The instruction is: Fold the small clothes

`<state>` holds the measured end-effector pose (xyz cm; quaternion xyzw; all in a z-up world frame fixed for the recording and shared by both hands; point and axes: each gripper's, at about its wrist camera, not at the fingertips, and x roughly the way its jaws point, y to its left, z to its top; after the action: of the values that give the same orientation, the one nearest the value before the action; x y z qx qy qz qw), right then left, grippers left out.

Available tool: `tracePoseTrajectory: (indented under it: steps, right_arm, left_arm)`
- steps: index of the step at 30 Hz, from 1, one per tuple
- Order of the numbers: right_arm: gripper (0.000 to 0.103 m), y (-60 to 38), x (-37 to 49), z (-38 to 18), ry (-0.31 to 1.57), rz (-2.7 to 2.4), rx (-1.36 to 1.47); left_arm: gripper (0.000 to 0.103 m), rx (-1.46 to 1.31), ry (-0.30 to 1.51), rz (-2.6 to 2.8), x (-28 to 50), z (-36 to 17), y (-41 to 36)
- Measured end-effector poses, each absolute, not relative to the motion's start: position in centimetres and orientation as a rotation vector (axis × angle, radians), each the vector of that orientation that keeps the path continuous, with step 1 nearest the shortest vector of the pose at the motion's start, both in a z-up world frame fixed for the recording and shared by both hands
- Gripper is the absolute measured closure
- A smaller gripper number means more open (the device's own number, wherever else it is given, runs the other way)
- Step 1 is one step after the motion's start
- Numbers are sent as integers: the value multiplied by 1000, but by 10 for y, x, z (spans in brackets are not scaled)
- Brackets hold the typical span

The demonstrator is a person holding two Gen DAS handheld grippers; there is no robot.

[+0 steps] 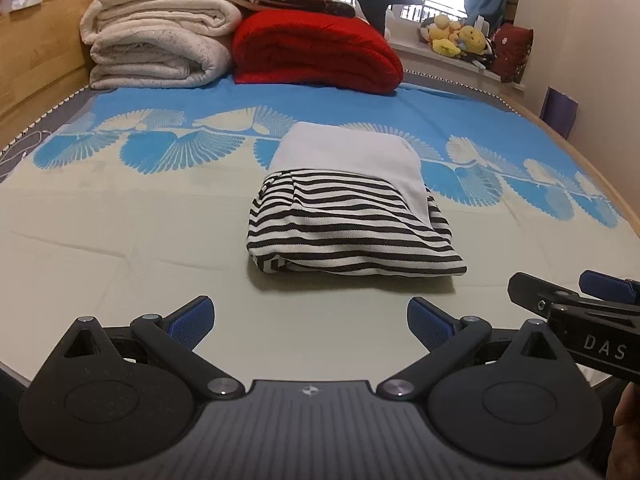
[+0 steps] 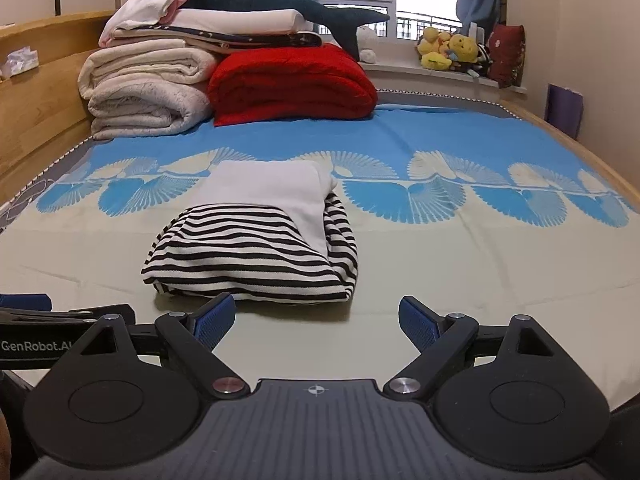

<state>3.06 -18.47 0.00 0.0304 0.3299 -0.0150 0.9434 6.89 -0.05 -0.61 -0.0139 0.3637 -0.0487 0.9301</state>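
A small garment lies folded into a compact bundle on the bed: black-and-white striped cloth (image 1: 344,232) (image 2: 248,256) with a plain white panel (image 1: 348,156) (image 2: 272,192) on its far half. My left gripper (image 1: 310,320) stands open over the pale sheet, a little short of the bundle's near edge, nothing between its blue pads. My right gripper (image 2: 316,322) is open too, its left fingertip (image 2: 214,320) just short of the bundle's front edge. Each gripper shows at the edge of the other's view.
Folded cream blankets (image 1: 156,40) (image 2: 144,88) and a red quilt (image 1: 316,50) (image 2: 292,84) are stacked at the bed's far end, a plush shark (image 2: 280,4) on top. Soft toys (image 2: 452,50) sit on the windowsill. A wooden headboard (image 2: 40,96) runs along the left.
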Motion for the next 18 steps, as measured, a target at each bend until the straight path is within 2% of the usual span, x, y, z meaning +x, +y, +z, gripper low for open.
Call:
tracePoseTrajectory:
  steps: [18]
  right_arm:
    - [13,-184,39,-5,699,-44,63]
  left_arm:
    - [0,-14,745,-110,71,-10,-5]
